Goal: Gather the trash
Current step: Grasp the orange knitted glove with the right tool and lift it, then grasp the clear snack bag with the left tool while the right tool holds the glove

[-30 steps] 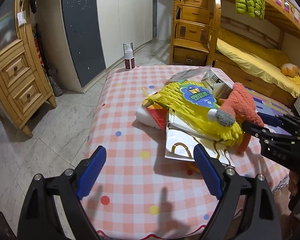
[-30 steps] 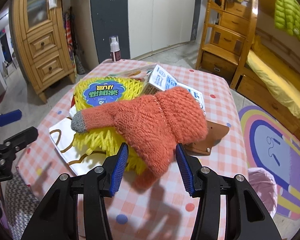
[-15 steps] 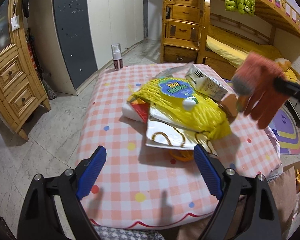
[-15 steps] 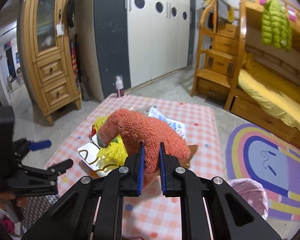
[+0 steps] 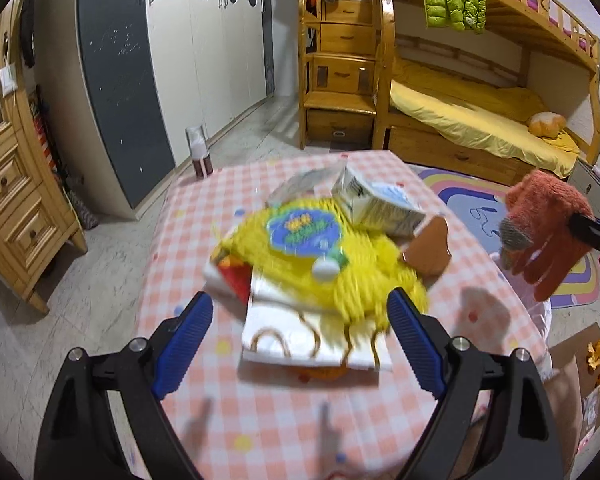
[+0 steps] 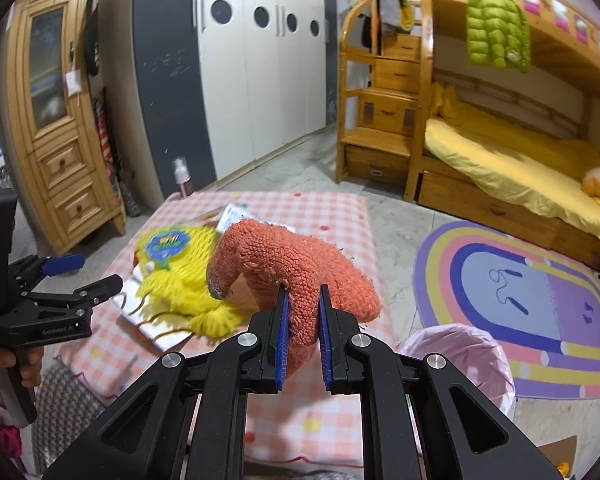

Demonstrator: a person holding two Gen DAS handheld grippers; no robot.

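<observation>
My right gripper (image 6: 302, 312) is shut on an orange knit glove (image 6: 296, 264) and holds it in the air beyond the table's right edge; the glove also hangs at the right of the left wrist view (image 5: 544, 224). A pink-lined trash bin (image 6: 460, 354) stands on the floor just right of and below the glove. My left gripper (image 5: 300, 324) is open and empty above the near part of the table, in front of a trash pile: yellow foam net (image 5: 332, 264), milk carton (image 5: 380, 204), white paper bag (image 5: 300, 344), brown piece (image 5: 428, 248).
The table has a pink checked cloth (image 5: 260, 412). A spray bottle (image 5: 198, 152) stands at its far corner. A wooden cabinet (image 5: 12, 200) is on the left, a bunk bed (image 5: 480, 120) and a rainbow rug (image 6: 520, 292) on the right.
My right gripper closed on the orange glove, lifted it off the pile and carried it right, off the table toward the bin. My left gripper rose and pulled back, still open.
</observation>
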